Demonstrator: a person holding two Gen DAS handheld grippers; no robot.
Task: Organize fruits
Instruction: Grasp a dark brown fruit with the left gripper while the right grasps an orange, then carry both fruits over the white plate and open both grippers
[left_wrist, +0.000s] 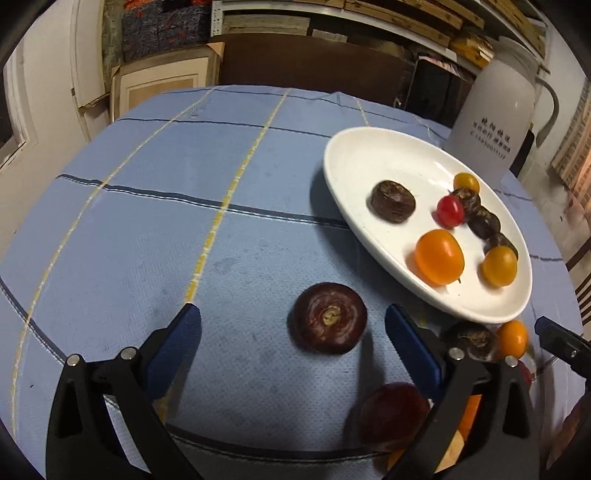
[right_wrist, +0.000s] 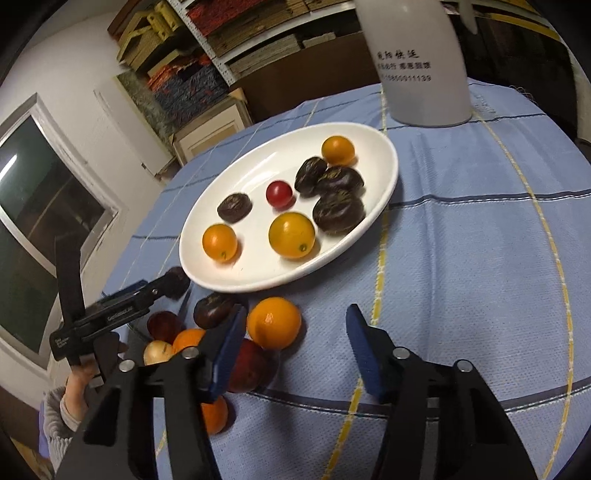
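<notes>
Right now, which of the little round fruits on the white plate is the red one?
The cherry tomato near the middle of the plate. It is the only red one; the others on the plate are orange or dark brown.

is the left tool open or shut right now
Open. In the left wrist view the left tool has its blue pads wide apart, with the dark chestnut lying on the cloth between them, ungripped.

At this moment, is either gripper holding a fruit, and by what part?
Nothing is held. The left gripper is open around a dark chestnut without touching it; the right gripper is open and empty.
</notes>
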